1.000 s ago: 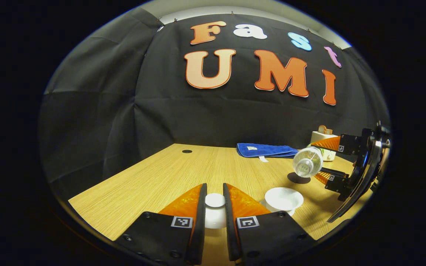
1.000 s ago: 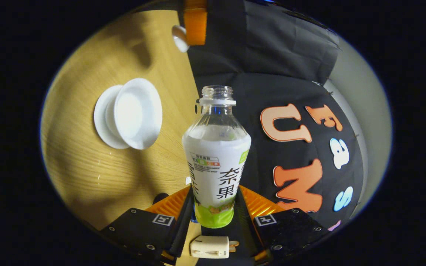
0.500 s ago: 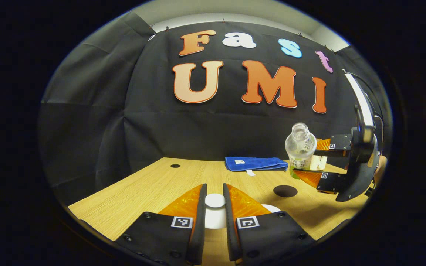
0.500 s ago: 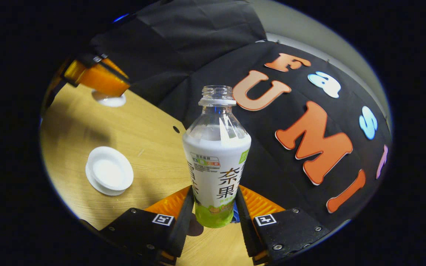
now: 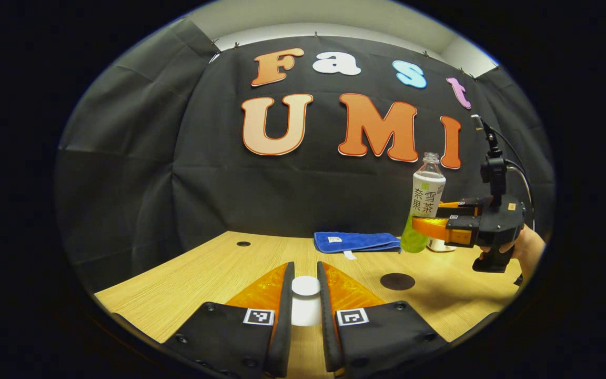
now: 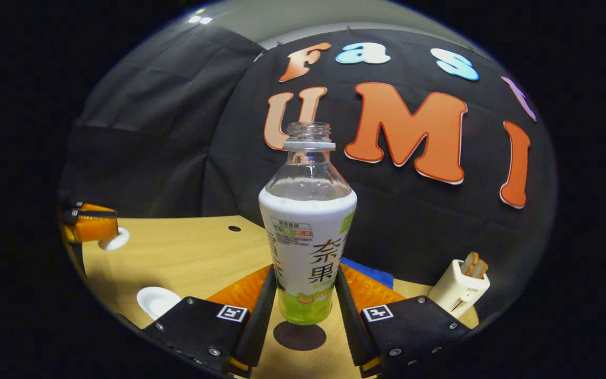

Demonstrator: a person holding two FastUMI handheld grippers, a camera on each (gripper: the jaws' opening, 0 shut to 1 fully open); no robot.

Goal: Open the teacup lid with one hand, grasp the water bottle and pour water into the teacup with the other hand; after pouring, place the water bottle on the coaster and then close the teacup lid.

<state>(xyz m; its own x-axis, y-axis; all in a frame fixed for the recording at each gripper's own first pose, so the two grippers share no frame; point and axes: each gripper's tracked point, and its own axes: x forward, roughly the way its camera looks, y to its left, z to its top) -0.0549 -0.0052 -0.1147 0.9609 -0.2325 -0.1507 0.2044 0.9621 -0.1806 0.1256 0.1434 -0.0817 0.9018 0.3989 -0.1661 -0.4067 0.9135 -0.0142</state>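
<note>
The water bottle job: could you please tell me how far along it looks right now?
Lid off: the left gripper holds the teacup lid clear of the teacup. In hand: the right gripper holds the water bottle upright above the dark coaster. Left: set it down, close the lid.

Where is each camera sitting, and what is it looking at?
Left gripper view: rides on the left gripper, whose fingers pinch the white lid, facing across the table to the wall.
Right gripper view: rides on the right gripper, whose fingers clamp the upright bottle above the dark coaster, the teacup to its left.
Shared: both see the bottle, coaster, blue cloth and the other gripper; the left gripper view also catches a hand.
</note>
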